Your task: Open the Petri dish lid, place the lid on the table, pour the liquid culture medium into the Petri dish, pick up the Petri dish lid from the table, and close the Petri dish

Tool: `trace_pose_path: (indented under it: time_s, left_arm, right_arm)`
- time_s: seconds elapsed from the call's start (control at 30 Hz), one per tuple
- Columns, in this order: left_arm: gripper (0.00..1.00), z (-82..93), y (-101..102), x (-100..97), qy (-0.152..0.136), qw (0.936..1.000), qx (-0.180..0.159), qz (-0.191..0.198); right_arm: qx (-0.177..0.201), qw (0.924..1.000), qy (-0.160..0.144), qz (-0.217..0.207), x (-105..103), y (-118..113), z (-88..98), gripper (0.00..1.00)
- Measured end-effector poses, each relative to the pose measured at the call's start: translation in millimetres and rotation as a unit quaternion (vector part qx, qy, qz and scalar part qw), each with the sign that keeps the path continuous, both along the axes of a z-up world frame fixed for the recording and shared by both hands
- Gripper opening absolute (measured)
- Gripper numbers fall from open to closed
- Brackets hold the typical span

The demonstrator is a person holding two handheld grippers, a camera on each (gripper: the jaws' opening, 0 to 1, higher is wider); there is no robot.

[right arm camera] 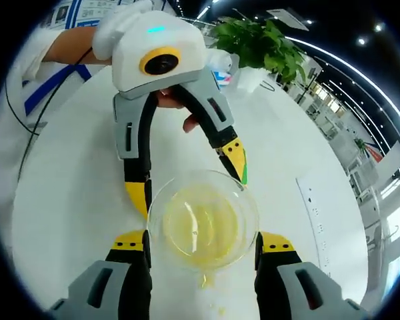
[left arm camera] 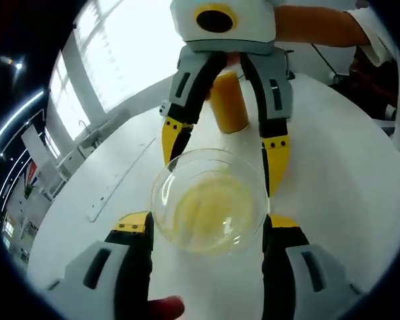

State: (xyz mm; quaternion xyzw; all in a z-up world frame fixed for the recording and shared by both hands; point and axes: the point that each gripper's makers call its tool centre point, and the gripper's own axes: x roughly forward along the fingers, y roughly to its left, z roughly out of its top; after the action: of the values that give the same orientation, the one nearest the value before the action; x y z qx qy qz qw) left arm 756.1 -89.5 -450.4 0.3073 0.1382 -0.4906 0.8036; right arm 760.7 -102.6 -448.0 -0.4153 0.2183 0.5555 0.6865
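A clear round Petri dish (left arm camera: 210, 207) holding pale yellow liquid rests on the white table (left arm camera: 347, 173). My left gripper (left arm camera: 210, 223) has a jaw pressed against each side of it. From the opposite side my right gripper (right arm camera: 202, 241) closes on the same round glass (right arm camera: 203, 223). A double rim there looks like the lid sitting on the dish. The left gripper (right arm camera: 187, 177) faces it, tips at the dish's far rim. The right gripper (left arm camera: 227, 143) reaches in from the top. An orange-yellow bottle (left arm camera: 228, 100) stands upright behind its jaws.
Yellow drops (right arm camera: 205, 280) lie on the table just in front of the dish. A white power strip (right arm camera: 313, 220) lies to the right. A green plant (right arm camera: 260, 40) stands at the far edge. A person's hand (right arm camera: 180, 107) holds the left gripper.
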Motion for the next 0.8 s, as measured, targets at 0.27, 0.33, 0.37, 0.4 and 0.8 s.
trace_pose_path:
  time_s: [0.27, 0.33, 0.37, 0.4, 0.8]
  left_arm:
    - [0.58, -0.6, -0.6, 1.0, 0.001, 1.0000, -0.004, -0.005]
    - [0.58, -1.5, -0.3, 1.5, 0.007, 0.9999, -0.010, -0.002]
    - [0.58, -1.8, -0.3, 1.7, 0.009, 0.9999, -0.012, -0.001]
    - [0.58, -2.1, -0.3, 1.7, 0.011, 0.9998, -0.014, -0.002]
    - [0.58, -4.6, -2.3, 1.6, 0.032, 0.9991, -0.027, -0.003]
  right_arm:
    - [0.005, 0.9999, 0.010, -0.001, -0.3, -0.2, -2.8, 0.58]
    - [0.003, 0.9999, 0.012, -0.001, 0.7, 0.6, -4.8, 0.58]
    - [0.001, 0.9999, 0.013, -0.001, 1.1, 1.1, -6.1, 0.58]
    - [-0.001, 0.9999, 0.017, -0.004, 1.0, 1.1, -6.9, 0.58]
    - [-0.018, 0.9992, 0.033, -0.010, -1.2, -3.1, -15.6, 0.59]
